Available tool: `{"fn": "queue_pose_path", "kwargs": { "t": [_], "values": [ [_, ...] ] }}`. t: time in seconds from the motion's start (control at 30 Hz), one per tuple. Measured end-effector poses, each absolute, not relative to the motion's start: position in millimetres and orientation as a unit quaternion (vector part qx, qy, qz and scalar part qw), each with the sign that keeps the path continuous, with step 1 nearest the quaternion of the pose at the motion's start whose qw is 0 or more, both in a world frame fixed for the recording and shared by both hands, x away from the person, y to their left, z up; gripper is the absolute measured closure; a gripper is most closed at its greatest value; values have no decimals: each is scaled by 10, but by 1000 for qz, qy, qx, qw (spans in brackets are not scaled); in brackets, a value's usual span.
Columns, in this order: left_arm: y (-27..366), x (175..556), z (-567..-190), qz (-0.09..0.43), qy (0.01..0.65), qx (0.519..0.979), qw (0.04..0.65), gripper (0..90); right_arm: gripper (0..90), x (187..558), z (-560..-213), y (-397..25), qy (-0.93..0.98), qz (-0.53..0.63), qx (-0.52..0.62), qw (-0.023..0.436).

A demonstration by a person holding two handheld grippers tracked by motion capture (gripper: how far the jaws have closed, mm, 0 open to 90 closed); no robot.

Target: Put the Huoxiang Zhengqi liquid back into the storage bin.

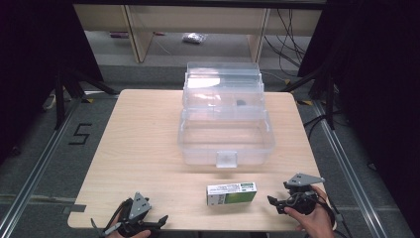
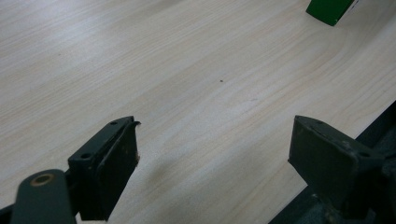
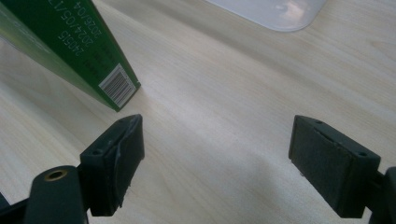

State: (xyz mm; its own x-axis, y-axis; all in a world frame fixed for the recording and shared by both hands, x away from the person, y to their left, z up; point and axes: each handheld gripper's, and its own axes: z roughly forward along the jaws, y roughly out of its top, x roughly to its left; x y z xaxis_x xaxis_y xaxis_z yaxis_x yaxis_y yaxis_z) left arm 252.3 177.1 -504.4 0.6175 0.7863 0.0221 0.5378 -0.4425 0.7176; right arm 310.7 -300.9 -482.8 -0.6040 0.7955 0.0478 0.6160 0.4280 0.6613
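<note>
From the high view, the right gripper (image 1: 280, 205) sits at the near right corner of the table (image 1: 143, 148), held in a hand (image 1: 312, 220), its 2 jaws spread and empty. The box (image 1: 231, 193), green and white, lies flat on the wood just beside that gripper, on the side its jaws face, apart from them. Its long axis runs across the table from side to side, one short end toward the right gripper, the other toward the left gripper (image 1: 159, 221). The left gripper is at the near edge, well apart from the box, jaws spread, holding nothing. Beyond the box stands a clear plastic case (image 1: 225, 141) with its lid (image 1: 223, 82) thrown back.

In the left gripper view, the 2 jaws stand wide apart over bare wood, and a green corner of the box (image 2: 329, 9) shows far ahead and to the right of them.

In the right gripper view, the jaws are wide apart with only wood between them. The box (image 3: 65, 51) lies just ahead of the left jaw, its barcoded end nearest, its length running away up and to the left. A corner of the case (image 3: 275, 11) shows farther ahead.
</note>
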Motion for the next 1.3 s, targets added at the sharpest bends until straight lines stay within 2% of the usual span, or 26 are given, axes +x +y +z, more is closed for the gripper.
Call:
{"fn": "queue_pose_path", "kwargs": {
  "t": [0.07,0.47,0.53,0.57,0.73,1.3],
  "values": [
    [1783,2522,-5030,175,394,836,339,150,192,3113,-4826,-3015,837,328,413,147],
    [1782,2526,-5036,172,400,835,338,150,213,3073,-4749,-2956,835,324,428,123],
    [1784,2531,-5045,176,402,832,340,150,224,3071,-4704,-2948,839,324,420,124],
    [1786,2531,-5048,177,402,829,346,150,225,3099,-4667,-2969,848,327,392,141],
    [1788,2533,-5045,177,402,830,343,150,225,3084,-4607,-2957,847,332,391,140],
    [1801,2536,-5040,178,403,831,339,150,225,3193,-4107,-2734,882,320,306,161]
  ]
}}
